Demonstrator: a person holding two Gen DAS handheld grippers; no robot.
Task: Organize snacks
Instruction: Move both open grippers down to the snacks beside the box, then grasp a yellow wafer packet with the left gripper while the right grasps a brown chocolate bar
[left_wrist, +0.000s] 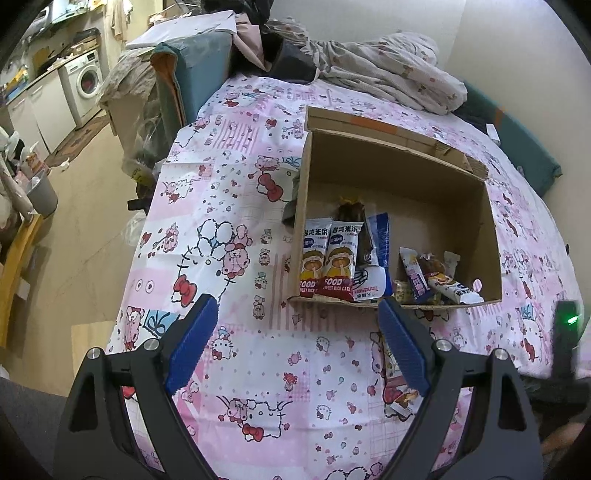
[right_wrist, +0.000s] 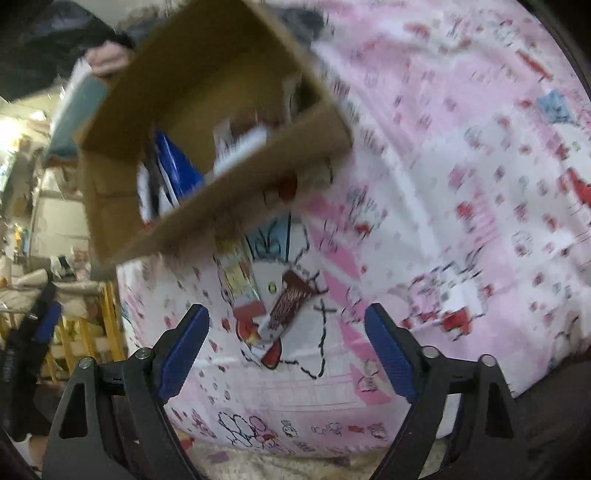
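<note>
Left gripper (left_wrist: 297, 325): blue-padded jaws spread wide, holding nothing, poised over the pink cartoon-print bedsheet (left_wrist: 229, 206) just short of the box.
Cardboard box (left_wrist: 436, 173): open brown carton lying on the sheet, flaps up.
Box contents: two red-and-white rice cake packets (left_wrist: 328, 262) stand against the left wall; a dark brown wrapper (left_wrist: 352, 221) and blue-and-white pouch (left_wrist: 376, 247) beside them; smaller mixed snack packs (left_wrist: 439, 277) at the near right corner.
Loose packet (left_wrist: 399, 391): pink wrapper on the sheet, partly hidden by the left gripper's right finger.
Right gripper (right_wrist: 286, 330): jaws wide apart, empty, above a brown-and-white snack packet (right_wrist: 284, 308) lying on the sheet near the box; view motion-blurred.
</note>
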